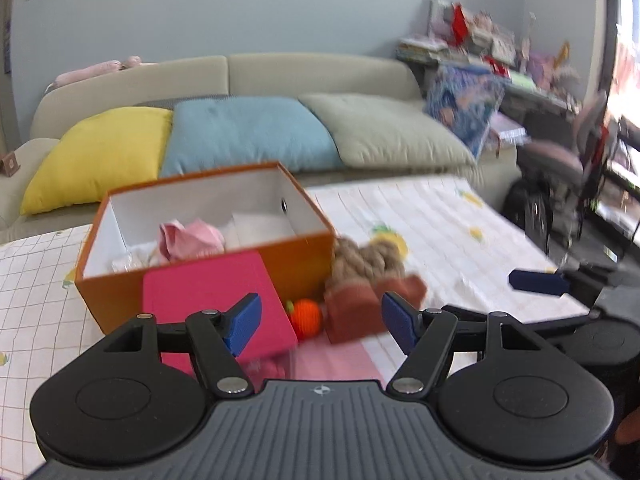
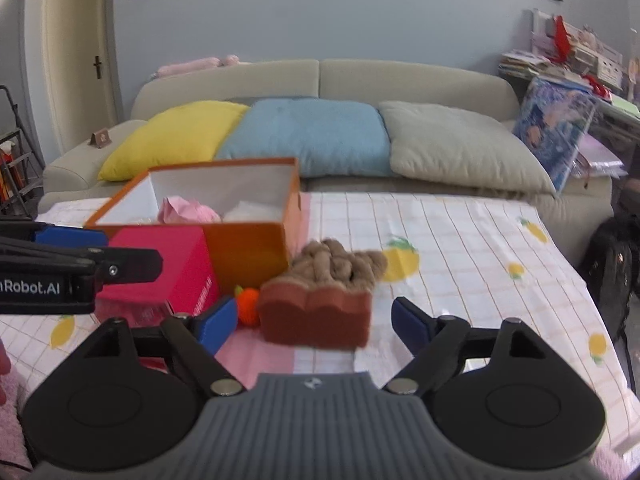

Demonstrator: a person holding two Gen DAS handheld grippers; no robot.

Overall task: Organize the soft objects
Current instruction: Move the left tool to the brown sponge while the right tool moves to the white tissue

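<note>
A brown sponge (image 2: 316, 314) lies on the tabletop (image 2: 460, 240) in front of the orange box (image 2: 248, 248), with a tan braided rope toy (image 2: 340, 266) touching its far side and a small orange ball (image 2: 249, 306) just beside it on the left. The box holds a pink cloth (image 2: 188, 210) and something white, and a pink box (image 2: 160, 276) leans against its front. The right gripper (image 2: 314, 320) stands open with the sponge between its blue pads but not pressed, and the left gripper (image 1: 320, 316) is open and holds nothing, near the pink box.
</note>
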